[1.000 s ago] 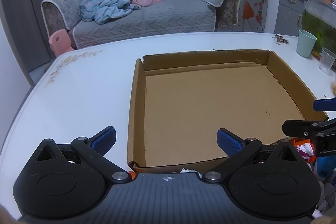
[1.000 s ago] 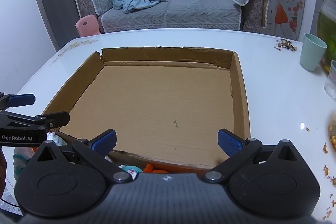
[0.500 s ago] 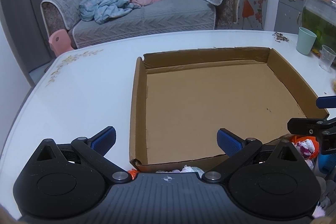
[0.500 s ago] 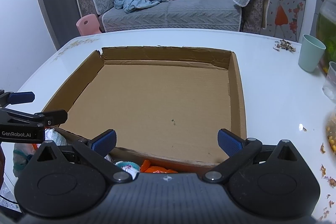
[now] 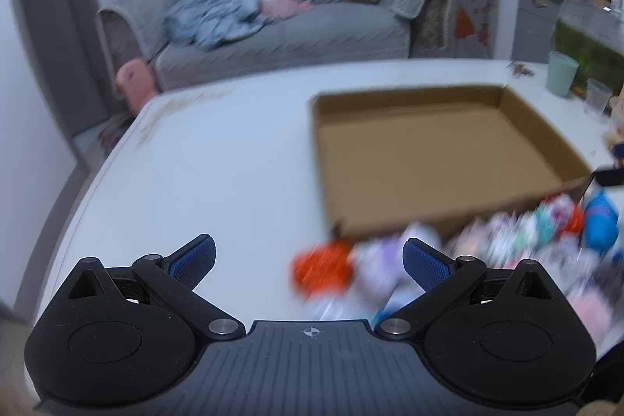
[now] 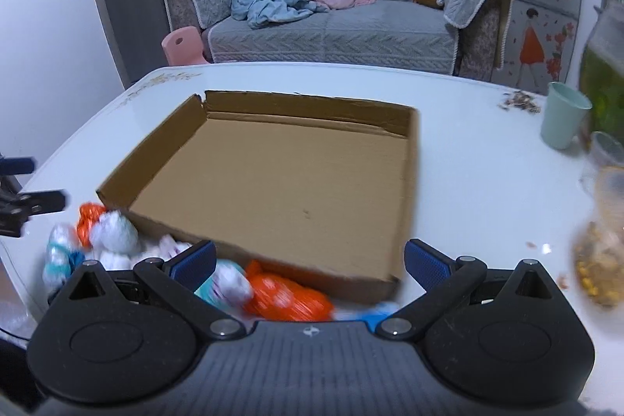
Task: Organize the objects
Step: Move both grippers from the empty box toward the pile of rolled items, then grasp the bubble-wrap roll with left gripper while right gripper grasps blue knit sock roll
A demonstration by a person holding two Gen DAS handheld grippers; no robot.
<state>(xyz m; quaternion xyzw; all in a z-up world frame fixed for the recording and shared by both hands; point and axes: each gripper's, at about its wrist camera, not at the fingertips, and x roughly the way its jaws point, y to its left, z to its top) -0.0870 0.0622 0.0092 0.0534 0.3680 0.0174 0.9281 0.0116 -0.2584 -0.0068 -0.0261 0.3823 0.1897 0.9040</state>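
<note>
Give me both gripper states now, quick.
Left gripper: open, holding nothing.
Right gripper: open, holding nothing.

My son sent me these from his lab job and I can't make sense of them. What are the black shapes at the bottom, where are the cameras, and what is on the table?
There is no robot here: a person holds a two-finger gripper in each hand, and each gripper carries a wide-angle camera looking forward along its fingers. The black shapes with blue pads are those tools: the left gripper in one picture, the right gripper in the other. Both are open and hold nothing.

On the white table lies a shallow cardboard box with nothing in it. Along its near edge sits a pile of small wrapped packets, white, teal and orange, such as the orange packet. The left view is blurred. To the right stand a green cup and a clear cup.
</note>
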